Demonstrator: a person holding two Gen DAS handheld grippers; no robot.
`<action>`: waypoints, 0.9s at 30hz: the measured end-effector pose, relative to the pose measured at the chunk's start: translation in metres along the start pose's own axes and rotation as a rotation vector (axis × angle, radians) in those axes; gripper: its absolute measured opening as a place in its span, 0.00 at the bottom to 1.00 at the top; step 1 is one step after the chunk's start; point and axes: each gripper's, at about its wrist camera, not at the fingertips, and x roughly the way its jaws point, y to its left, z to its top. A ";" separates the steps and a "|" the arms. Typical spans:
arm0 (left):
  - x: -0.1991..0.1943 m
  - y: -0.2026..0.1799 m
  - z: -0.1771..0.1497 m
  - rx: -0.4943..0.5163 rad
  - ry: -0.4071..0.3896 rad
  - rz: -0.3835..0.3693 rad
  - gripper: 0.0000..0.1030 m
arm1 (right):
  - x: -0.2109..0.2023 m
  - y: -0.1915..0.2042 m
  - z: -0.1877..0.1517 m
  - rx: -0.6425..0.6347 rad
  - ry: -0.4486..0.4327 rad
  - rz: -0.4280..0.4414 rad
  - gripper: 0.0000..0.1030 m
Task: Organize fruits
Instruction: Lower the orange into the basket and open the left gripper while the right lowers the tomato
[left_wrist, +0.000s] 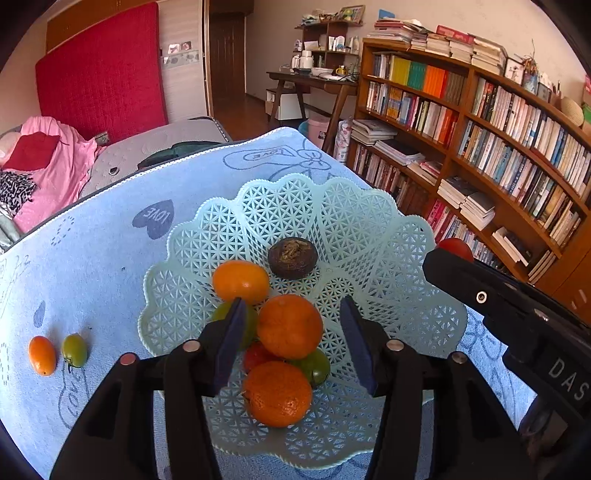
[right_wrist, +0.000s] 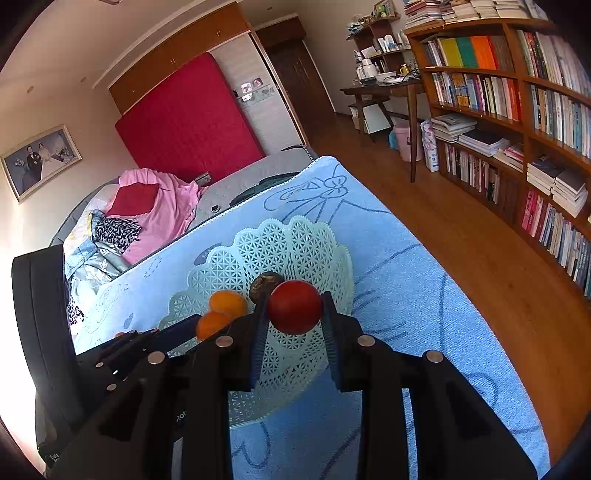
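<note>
Pale mint lattice basket (left_wrist: 369, 229) with a scalloped rim sits on a light blue towel (left_wrist: 92, 258), under both your grippers.

Your left gripper (left_wrist: 295, 314) hangs over the basket's near half with its jaws spread and nothing between the pads. An orange mandarin (left_wrist: 290, 326) lies directly below the gap, touching neither finger. A second mandarin (left_wrist: 277, 393) lies nearer the camera, rough-skinned. A smooth orange kumquat-like fruit (left_wrist: 240, 281) lies just beyond the left finger tip, long axis running across the frame. Green tomatoes sit partly hidden: one behind the left finger (left_wrist: 251, 321), one between the mandarins on the right (left_wrist: 317, 367). A small red fruit (left_wrist: 258, 356) is wedged among them. A dark brown round fruit (left_wrist: 292, 257) with a rough pale top sits alone toward the basket's middle, top facing up.

Your right gripper (right_wrist: 293, 314) pinches a red tomato (right_wrist: 294, 311), pads pressed on its left and right sides, held above the basket's right portion. It looks nearly round; no clear long axis, and you cannot tell where the stem end points.

Off the basket, at the towel's left: an orange oval kumquat (left_wrist: 42, 355) and a green oval tomato (left_wrist: 74, 350) beside each other, apart, both with long axes roughly upright in frame, leaning slightly.
</note>
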 end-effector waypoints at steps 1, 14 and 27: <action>-0.001 0.001 0.000 0.002 -0.004 0.011 0.56 | 0.000 -0.001 0.000 0.006 0.000 -0.002 0.28; -0.011 0.013 0.000 -0.017 -0.027 0.038 0.59 | 0.000 0.008 0.000 0.007 -0.007 -0.001 0.45; -0.017 0.023 -0.006 -0.025 -0.033 0.106 0.75 | -0.002 0.013 -0.007 0.013 0.003 -0.012 0.55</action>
